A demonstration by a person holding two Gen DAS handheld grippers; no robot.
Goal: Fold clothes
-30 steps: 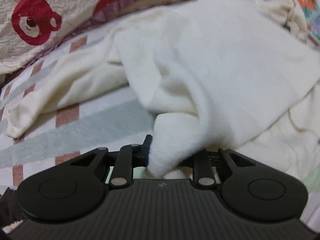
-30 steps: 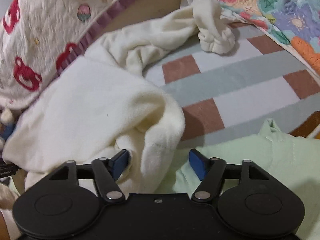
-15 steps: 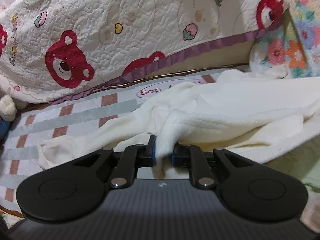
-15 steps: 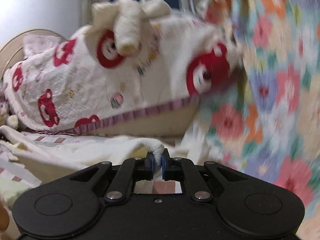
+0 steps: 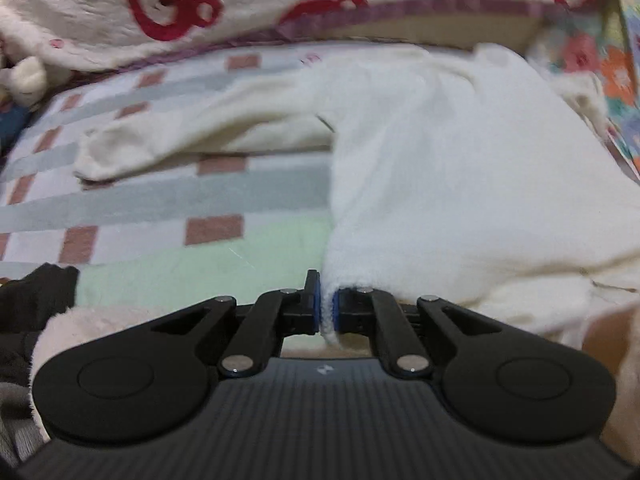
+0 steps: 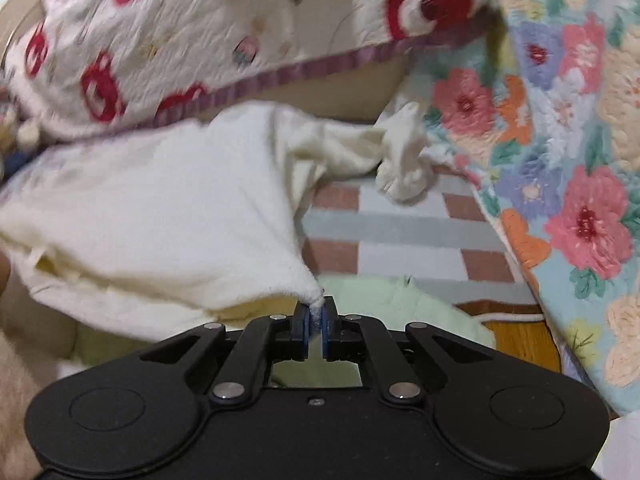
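You have the left hand-held gripper [image 5: 326, 308] pinched tight on one bottom corner of the cream fleece top [image 5: 440, 152] and the right hand-held gripper [image 6: 316, 322] pinched on the other, so the hem hangs taut between them; judging by that, you are stretching it flat before folding. The top sits over the middle of the bed [image 5: 160, 200], body lifted towards you. One sleeve [image 5: 160, 140] trails along the checked sheet toward the bear quilt [image 5: 120, 0] at the far edge, the other sleeve [image 6: 400, 164] lies bunched by the flowered quilt [image 6: 560, 160].
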